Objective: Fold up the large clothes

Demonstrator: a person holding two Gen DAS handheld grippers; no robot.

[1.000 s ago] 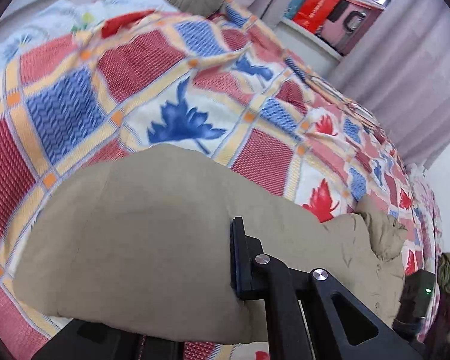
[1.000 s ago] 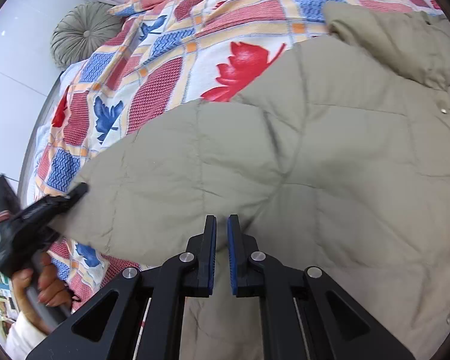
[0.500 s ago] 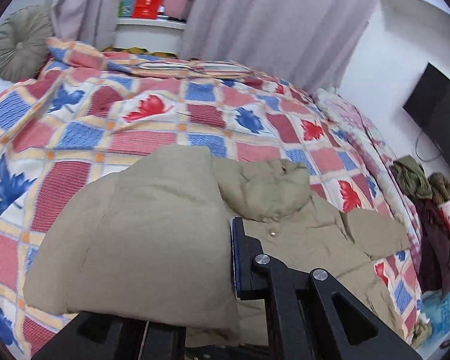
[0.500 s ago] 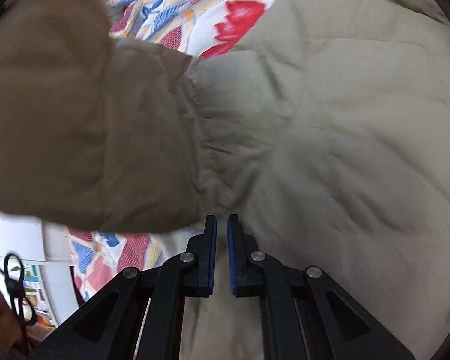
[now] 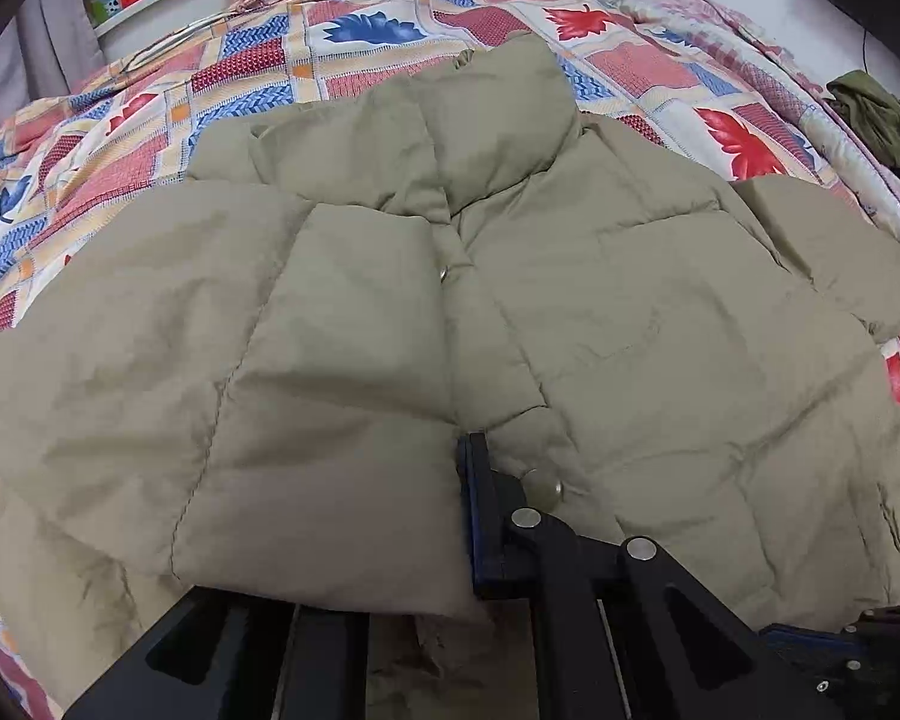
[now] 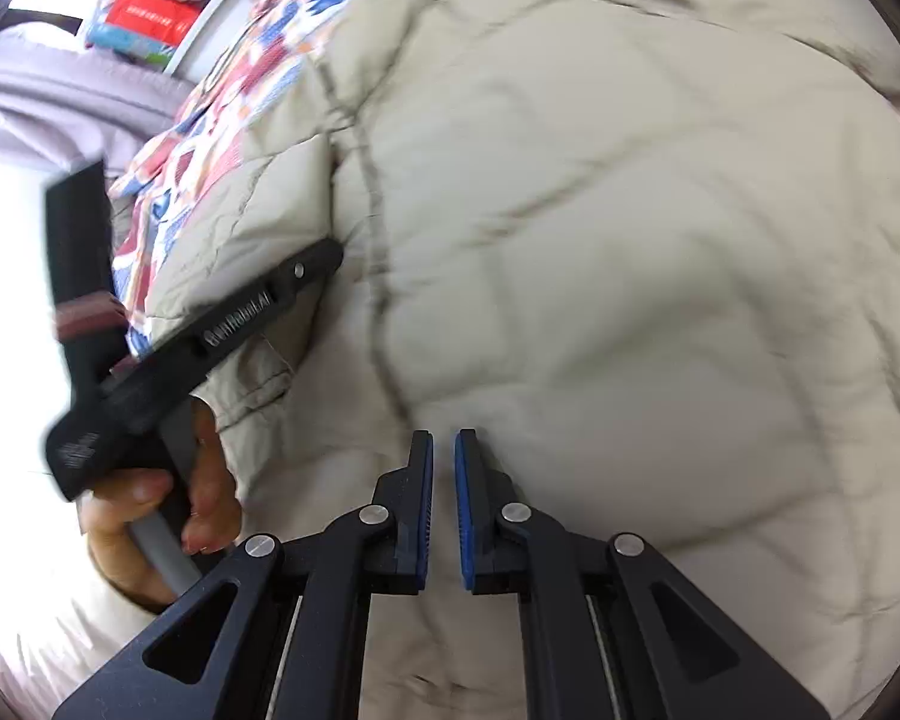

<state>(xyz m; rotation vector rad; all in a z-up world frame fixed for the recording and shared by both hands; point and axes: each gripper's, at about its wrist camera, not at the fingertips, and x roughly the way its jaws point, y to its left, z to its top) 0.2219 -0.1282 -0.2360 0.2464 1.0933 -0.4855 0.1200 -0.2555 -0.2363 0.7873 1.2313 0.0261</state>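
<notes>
Well, puffy quilted jacket (image 5: 630,312) (matte khaki) on patchwork bedspread (image 5: 258,72).

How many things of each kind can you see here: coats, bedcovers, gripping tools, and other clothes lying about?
Puffer coat: 1
Patchwork bedcover: 1
Gripping tools: 2, the left gripper and the right gripper
Other clothes: 1 dark green garment at the bed's edge
Total: 5
</notes>
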